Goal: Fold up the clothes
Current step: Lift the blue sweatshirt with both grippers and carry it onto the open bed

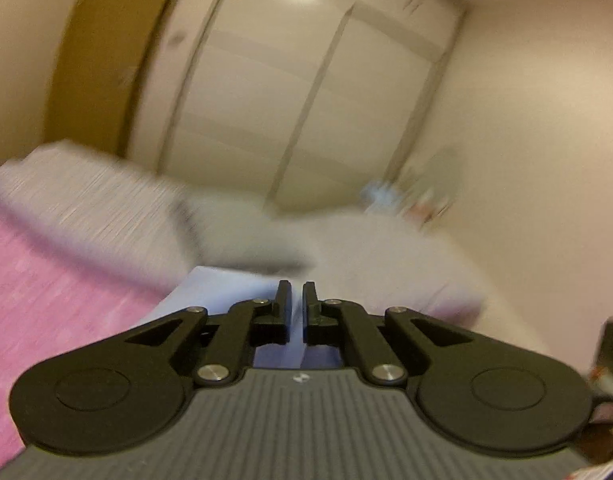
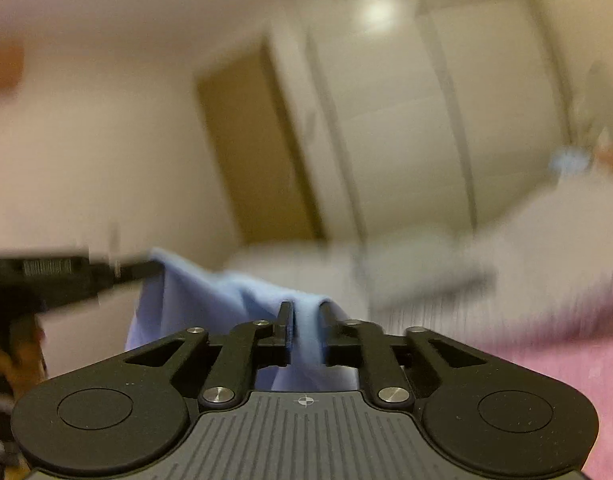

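Early in the fold, by the look of it: light blue garment [image 2: 226, 292] lifted clear of the pink bed cover [image 1: 46, 300] and stretched in the air between both tools, no crease laid down yet, nothing of this piece flat or stacked. Folding itself, laying down and smoothing all likely left to do. Left tool [image 1: 297, 304] pressed together on a thin edge of the blue cloth, fabric visible in the narrow slit between its jaws and hanging below them. Right tool [image 2: 306, 316] with jaws standing a little apart, a thicker fold of the same cloth draped over and between them; whether the pads truly press on it cannot be told, so possibly a loosening hold rather than a firm pinch. In the right wrist view, left tool seen again at far left, clamping the other corner of the garment, cloth sagging in a shallow curve between the two. Both tools held up above the bed, angled slightly downward, side by side and well apart, pointing toward the pale wardrobe doors [image 1: 306, 100] at the far side of the room. White and striped bedding [image 1: 106, 208] heaped at the far end of the bed, heavily blurred, contents unclear. Strong motion smear throughout both views, so fine detail of the fabric edges uncertain.
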A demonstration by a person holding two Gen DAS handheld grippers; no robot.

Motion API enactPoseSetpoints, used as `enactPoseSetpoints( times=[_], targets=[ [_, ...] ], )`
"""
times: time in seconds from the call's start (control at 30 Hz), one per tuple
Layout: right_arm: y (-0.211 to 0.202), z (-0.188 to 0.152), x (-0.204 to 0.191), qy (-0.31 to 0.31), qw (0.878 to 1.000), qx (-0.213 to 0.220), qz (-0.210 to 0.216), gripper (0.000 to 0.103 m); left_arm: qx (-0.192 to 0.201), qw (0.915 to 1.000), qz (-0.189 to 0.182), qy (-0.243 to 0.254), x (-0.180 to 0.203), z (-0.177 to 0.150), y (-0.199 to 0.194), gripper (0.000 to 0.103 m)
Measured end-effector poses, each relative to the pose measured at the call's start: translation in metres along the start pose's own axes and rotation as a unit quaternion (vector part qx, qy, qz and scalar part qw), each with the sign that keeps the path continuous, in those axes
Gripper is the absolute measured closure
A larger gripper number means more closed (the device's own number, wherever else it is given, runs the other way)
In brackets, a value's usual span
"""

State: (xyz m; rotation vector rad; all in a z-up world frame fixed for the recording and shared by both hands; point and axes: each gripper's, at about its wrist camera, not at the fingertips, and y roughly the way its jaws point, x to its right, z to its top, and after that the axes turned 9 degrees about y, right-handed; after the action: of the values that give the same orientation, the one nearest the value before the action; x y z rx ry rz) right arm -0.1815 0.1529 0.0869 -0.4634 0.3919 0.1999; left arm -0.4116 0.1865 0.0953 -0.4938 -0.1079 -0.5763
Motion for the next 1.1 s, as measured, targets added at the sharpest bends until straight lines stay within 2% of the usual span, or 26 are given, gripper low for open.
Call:
enactPoseSetpoints(
  times=[0.07,0.1,0.2,0.33,0.43,0.53,0.73,1.1],
  targets=[
    [0.017,-0.016,-0.011,-0.011,0.999,-0.051,-0.008,0.079,-0.049,0.9981,0.025,-0.028,-0.018,-0.027,-0.003,0.102],
    [0.020,-0.026,-0.014,-0.013,0.997,-0.072,-0.007,0.079,-0.083,0.9944,0.044,-0.049,-0.028,-0.042,-0.005,0.102],
    [0.026,-0.055,-0.019,-0.016,0.991,-0.134,-0.006,0.079,-0.151,0.9810,0.089,-0.084,-0.046,-0.077,-0.018,0.102],
    [0.015,-0.081,-0.030,-0.023,0.981,-0.192,-0.010,0.079,-0.210,0.9620,0.142,-0.101,-0.060,-0.118,-0.040,0.102],
    [-0.004,-0.104,-0.029,-0.026,0.974,-0.224,-0.016,0.079,-0.226,0.9551,0.160,-0.104,-0.053,-0.152,-0.072,0.101],
    [-0.021,-0.128,-0.019,-0.026,0.968,-0.250,-0.018,0.079,-0.227,0.9559,0.161,-0.094,-0.034,-0.163,-0.082,0.097],
    [-0.053,-0.160,-0.007,-0.021,0.963,-0.268,-0.029,0.079,-0.232,0.9568,0.157,-0.076,0.005,-0.190,-0.092,0.091],
    [-0.104,-0.209,-0.001,-0.018,0.955,-0.292,-0.054,0.079,-0.265,0.9495,0.158,-0.057,0.051,-0.233,-0.132,0.087]
  ],
)
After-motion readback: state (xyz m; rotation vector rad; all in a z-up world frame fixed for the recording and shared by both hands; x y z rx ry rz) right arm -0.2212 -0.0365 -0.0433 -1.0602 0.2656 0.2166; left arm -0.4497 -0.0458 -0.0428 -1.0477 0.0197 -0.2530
